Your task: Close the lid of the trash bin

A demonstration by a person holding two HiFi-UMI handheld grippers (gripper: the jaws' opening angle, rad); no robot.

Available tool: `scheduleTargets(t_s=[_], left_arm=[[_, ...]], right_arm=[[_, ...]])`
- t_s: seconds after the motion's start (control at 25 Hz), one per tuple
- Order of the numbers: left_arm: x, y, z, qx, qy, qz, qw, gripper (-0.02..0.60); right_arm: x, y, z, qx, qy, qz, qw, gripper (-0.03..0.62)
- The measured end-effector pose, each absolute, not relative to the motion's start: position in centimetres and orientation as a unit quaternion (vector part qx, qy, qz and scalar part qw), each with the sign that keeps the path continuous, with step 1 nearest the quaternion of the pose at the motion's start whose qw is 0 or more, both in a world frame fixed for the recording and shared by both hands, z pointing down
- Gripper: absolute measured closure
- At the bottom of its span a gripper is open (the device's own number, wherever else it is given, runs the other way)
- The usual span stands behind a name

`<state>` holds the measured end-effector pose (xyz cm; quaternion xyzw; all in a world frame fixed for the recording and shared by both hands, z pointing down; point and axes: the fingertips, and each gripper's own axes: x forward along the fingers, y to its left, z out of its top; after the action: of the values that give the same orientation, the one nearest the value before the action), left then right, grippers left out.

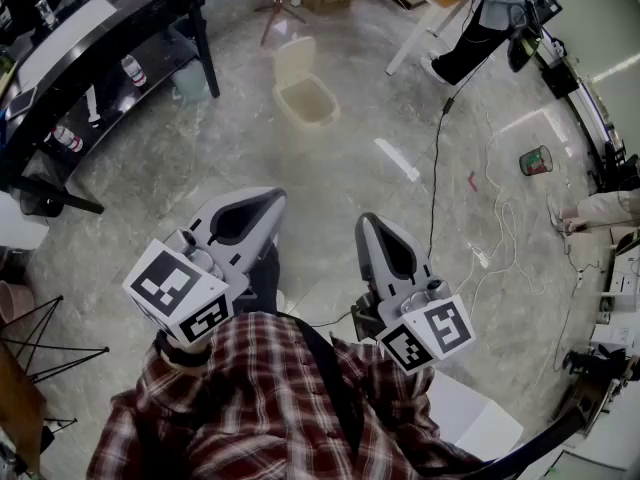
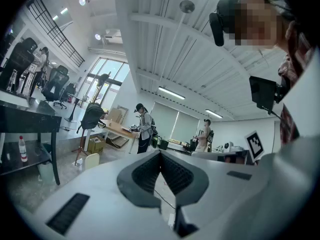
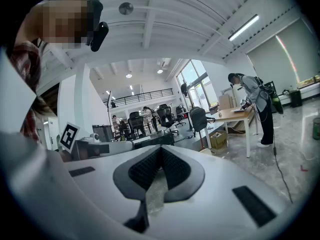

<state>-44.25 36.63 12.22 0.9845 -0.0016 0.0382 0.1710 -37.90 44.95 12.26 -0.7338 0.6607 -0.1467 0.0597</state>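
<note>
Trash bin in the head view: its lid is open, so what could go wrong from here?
1. The bin stands far from the left gripper and the right gripper. A cable lies on the floor to the right, so a careless step might catch it.
2. The lid stands upright and the bin looks light, so a hard push may tip or slide it.

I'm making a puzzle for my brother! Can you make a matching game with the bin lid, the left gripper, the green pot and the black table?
Things:
1. trash bin lid
2. left gripper
3. green container
4. black table

States or places:
A. jaws together, holding nothing
B. on the floor, far right
C. tipped up, open
D. far left of the head view

Pairs: 1-C, 2-A, 3-B, 4-D
</note>
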Motion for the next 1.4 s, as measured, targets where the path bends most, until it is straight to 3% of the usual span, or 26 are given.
scheduleTargets(t_s=[0.56,1.04,1.4], left_arm=[[-30.9,23.6,11.0,0.989,0.018,0.022,0.148,0.572],[-26.6,16.4,13.1,0.985,0.007,0.037,0.166,0.572],[-20.2,13.0,13.1,0.985,-0.052,0.041,0.159,0.572]], right_arm=[[-25.9,30.9,11.6,-0.726,0.671,-0.146,0.024,0.582],[-21.9,24.1,14.6,-0.715,0.675,-0.181,0.031,0.582],[-13.3,20.9,14.9,-0.688,0.7,-0.188,0.038,0.582]])
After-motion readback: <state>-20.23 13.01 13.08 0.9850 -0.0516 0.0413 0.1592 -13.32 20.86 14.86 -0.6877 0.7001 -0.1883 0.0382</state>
